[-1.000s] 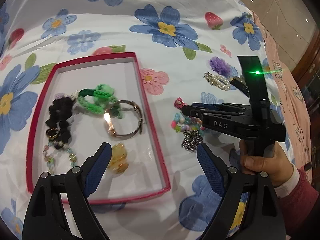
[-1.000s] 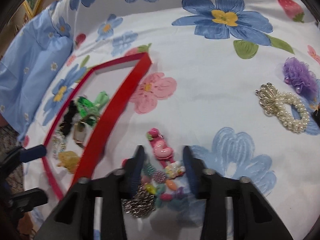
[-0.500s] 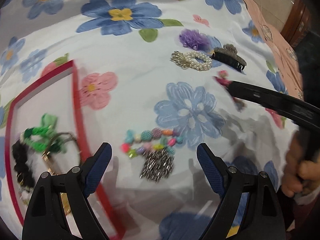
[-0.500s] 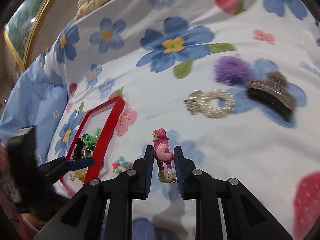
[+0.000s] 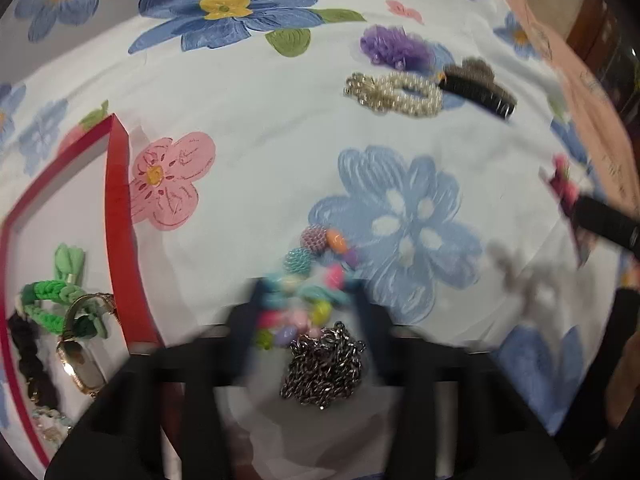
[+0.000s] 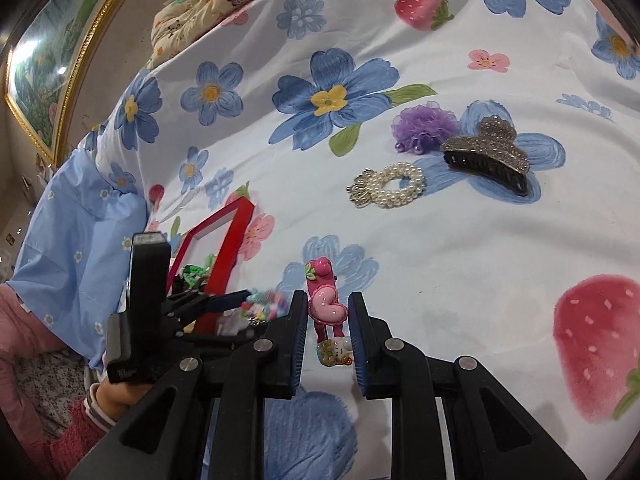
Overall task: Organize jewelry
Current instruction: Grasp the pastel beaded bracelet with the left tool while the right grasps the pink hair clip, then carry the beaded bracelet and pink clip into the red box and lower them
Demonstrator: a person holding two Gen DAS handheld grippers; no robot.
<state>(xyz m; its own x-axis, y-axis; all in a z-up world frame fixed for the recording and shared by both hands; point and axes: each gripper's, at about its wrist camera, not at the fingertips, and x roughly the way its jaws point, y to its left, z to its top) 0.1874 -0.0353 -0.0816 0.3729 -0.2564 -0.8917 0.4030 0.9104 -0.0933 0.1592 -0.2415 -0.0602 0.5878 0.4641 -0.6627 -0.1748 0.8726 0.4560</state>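
The left claw is closing around the bead bracelet; its loose chain may slip. The right claw grips the pink clip.

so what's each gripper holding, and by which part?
Right gripper: pink clip, gripped across its middle. Left gripper: jaws closing around the bead bracelet; too blurred to tell if it is gripped.
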